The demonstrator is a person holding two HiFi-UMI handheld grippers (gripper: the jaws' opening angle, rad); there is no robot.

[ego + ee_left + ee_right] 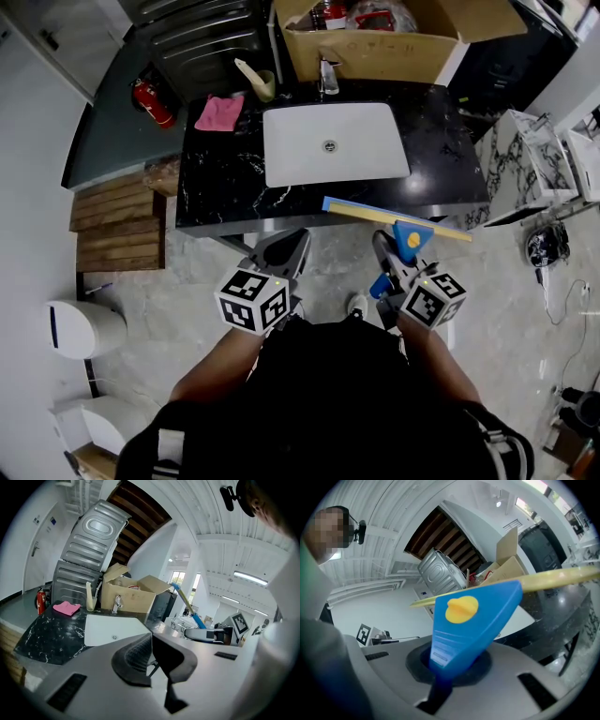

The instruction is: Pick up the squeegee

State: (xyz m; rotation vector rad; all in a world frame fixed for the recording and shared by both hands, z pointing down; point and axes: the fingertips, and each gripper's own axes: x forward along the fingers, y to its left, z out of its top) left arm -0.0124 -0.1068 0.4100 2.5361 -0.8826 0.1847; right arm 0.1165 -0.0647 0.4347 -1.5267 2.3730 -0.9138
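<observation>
two b/w marker cubes [251, 300] closest, one per gripper. right gripper [388, 251] clamped on blue plastic handle of squeegee [405, 232]: one only, wedge-shaped blue head, round yellow knob, long thin yellow blade w/ blue strip, held in air just off front edge of glossy black marbled counter [225, 192]. left gripper [286, 246] jaws together, ribbed pads, empty. one white rect. sink [300, 150], one pink cloth [219, 112], one cardboard box [375, 54].
</observation>
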